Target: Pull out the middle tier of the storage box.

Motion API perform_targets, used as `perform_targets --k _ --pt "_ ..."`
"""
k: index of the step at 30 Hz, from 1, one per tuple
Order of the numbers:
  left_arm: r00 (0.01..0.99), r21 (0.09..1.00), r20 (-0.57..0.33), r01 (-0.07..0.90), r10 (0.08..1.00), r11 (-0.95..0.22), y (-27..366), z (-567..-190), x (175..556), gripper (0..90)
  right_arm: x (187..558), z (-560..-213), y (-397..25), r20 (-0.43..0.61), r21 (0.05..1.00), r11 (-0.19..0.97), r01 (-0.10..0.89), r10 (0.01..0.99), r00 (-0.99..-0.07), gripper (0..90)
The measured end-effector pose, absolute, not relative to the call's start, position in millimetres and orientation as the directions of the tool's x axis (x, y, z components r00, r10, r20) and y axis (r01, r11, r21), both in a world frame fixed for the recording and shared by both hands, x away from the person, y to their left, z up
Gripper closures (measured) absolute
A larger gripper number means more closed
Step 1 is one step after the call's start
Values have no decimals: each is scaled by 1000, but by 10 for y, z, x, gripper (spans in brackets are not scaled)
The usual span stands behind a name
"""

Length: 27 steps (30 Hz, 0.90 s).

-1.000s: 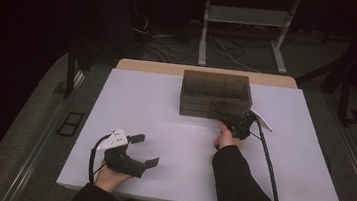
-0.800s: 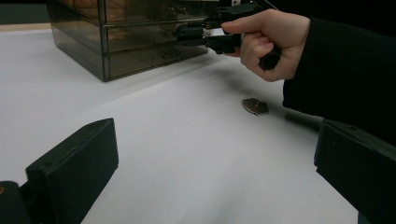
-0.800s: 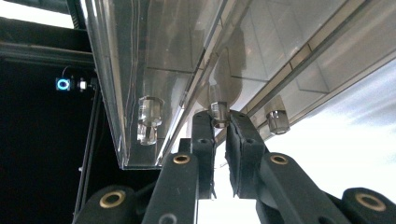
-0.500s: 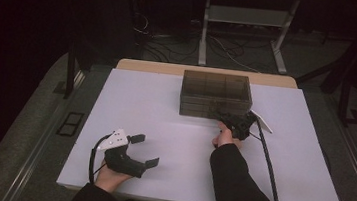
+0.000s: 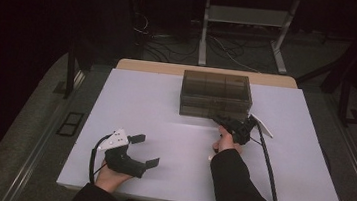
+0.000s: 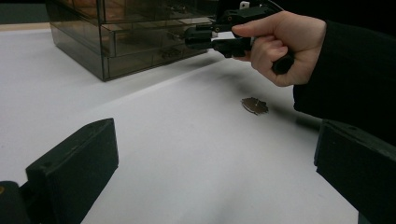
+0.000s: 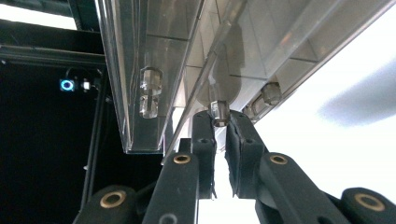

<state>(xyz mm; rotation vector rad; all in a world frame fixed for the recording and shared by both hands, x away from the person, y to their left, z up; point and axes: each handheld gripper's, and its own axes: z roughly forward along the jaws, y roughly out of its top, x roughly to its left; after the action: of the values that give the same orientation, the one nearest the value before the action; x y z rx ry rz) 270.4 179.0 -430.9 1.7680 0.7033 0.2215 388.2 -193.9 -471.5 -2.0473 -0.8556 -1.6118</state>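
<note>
Standing at the table's (image 5: 116, 104) far middle, smoked drawer box (image 5: 216, 94); right gripper (image 7: 219, 122) pinched one drawer knob (image 7: 218, 111), presumably to pull; left gripper (image 5: 145, 151) rested agape, well apart.

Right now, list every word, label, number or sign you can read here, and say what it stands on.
None can be read.
The smoky drawer box carries no label.
The left gripper and right gripper show no lettering.
The small brown piece on the white table is too blurred to tell.
</note>
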Motion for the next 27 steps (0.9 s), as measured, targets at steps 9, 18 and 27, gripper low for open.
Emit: perform_targets --k 9,18,27 --pt "802 925 -204 345 562 -158 1788 -4310 2702 0 3821 -4716 -1932 964 66 -739 670 221 149 813" --pt "801 925 -204 346 563 -157 1784 -4310 2703 0 3789 -4722 -1928 967 47 -740 671 203 155 812" --pt "803 924 -205 347 560 -160 1781 -4313 2703 0 3770 -4704 -1916 961 68 -741 668 228 155 783"
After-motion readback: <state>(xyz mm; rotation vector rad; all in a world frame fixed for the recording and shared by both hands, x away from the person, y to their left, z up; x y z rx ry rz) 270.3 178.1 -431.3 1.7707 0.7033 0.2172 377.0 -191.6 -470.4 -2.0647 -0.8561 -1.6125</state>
